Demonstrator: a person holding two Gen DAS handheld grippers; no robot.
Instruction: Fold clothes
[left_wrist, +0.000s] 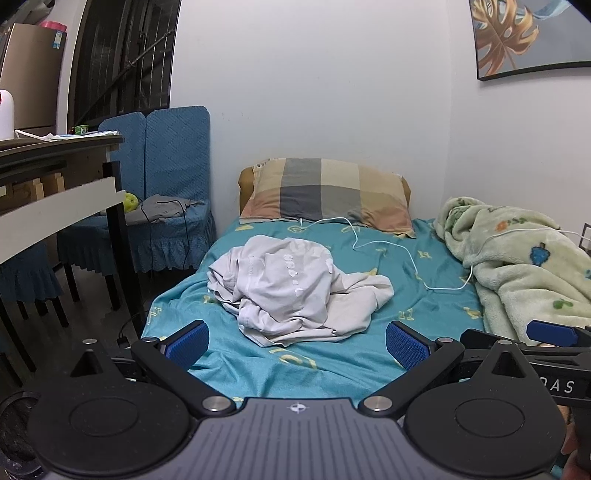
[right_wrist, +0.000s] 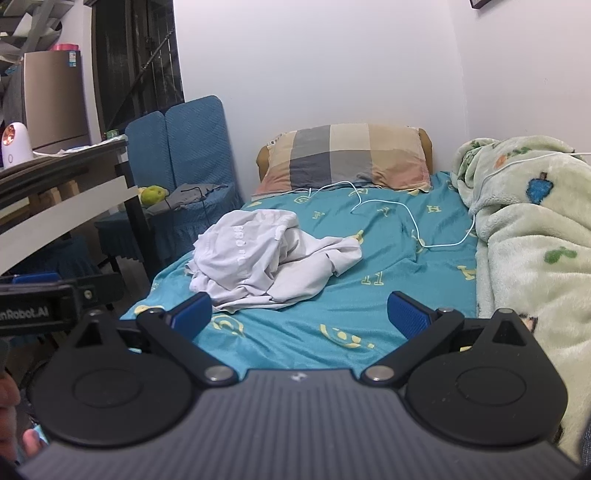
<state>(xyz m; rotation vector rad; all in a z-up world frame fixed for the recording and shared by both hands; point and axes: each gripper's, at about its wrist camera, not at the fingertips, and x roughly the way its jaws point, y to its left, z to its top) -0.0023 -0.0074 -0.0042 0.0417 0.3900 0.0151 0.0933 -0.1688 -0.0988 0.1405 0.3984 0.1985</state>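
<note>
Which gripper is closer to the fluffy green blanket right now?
Right. The right gripper hovers open with the green blanket right beside it; the left gripper sits farther over, facing the crumpled white garment.

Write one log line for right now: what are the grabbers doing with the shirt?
stage: start | white garment: crumpled on bed, untouched | left gripper: jaws open, empty | right gripper: jaws open, empty

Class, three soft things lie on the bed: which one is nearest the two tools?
The crumpled white garment, mid-bed just ahead of both open tools. The checked pillow sits at the far wall; the green blanket is bunched along the right edge.
</note>
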